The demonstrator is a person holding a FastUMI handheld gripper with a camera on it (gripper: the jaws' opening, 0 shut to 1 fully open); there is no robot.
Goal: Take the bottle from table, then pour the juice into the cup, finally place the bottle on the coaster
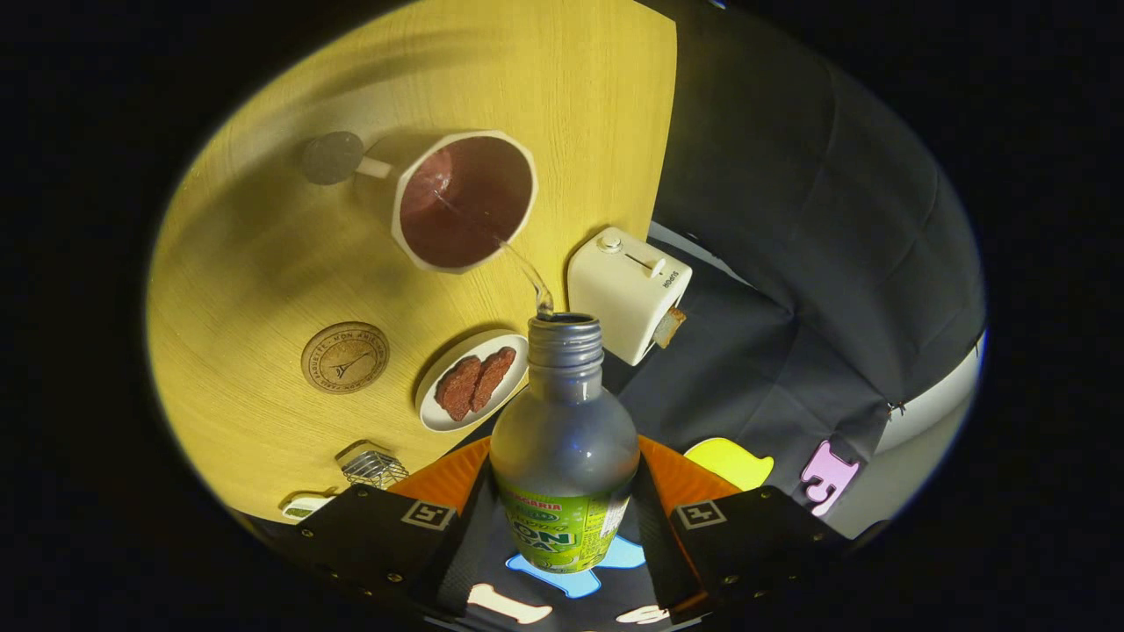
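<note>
My gripper (562, 518) is shut on a clear bottle (564, 439) with a green label, held between the two fingers and tipped toward the table. Its open mouth points at a white cup (464, 200) with a dark inside, which stands beyond the fingers on the yellow wooden table (263, 263). A thin stream of liquid (527, 274) arcs from the bottle's mouth into the cup. A round cork coaster (344, 357) lies on the table, nearer to the fingers than the cup and to the bottle's left.
A white plate (472, 380) with two reddish-brown pieces sits just ahead of the bottle. A white toaster (628, 291) stands at the table's edge beside the bottle's neck. A small wire rack (372, 466) and a grey round lid (332, 157) by the cup's handle lie on the table too.
</note>
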